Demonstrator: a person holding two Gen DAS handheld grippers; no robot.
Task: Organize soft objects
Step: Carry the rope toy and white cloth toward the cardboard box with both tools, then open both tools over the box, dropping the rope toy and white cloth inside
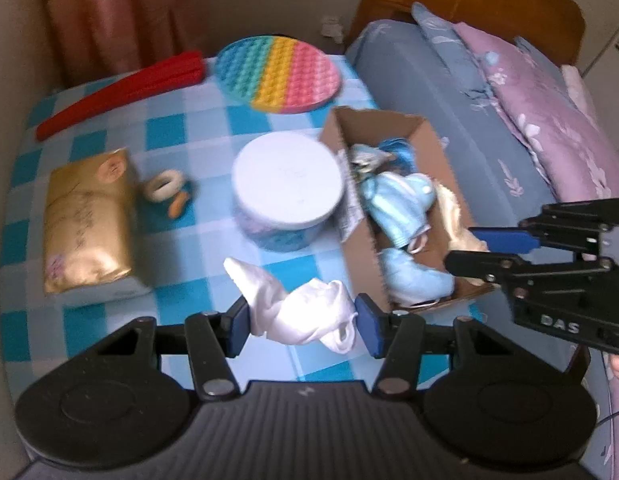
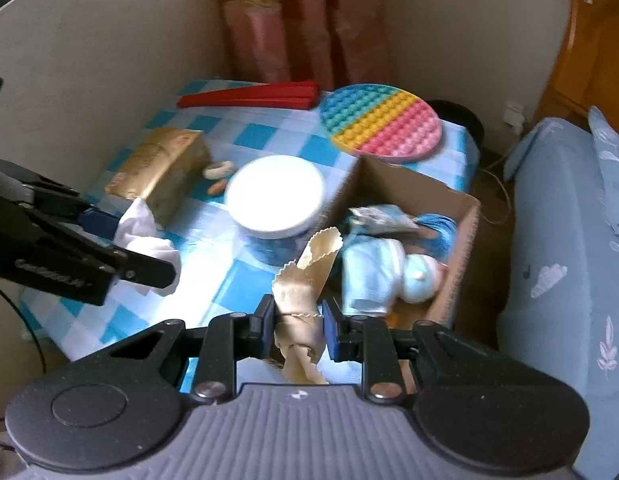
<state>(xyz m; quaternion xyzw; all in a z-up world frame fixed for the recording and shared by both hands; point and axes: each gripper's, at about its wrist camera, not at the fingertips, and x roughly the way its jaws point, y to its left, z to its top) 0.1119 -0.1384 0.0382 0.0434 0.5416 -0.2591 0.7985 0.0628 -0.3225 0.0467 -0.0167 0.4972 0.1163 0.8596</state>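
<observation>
Several soft things are already packed in the box [image 1: 437, 152]; a white cloth [image 1: 305, 312] is pinched by the left gripper [image 1: 303, 320], a cream cloth [image 2: 299, 320] by the right gripper [image 2: 298, 322]; both are judged still to be boxed.

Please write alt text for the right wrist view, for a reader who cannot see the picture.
The right hand-held gripper is shut on a crumpled beige cloth beside an open cardboard box holding pale blue soft items. At left, the left hand-held gripper holds a white cloth above the blue checked tablecloth, near a round white-lidded tin.
</observation>
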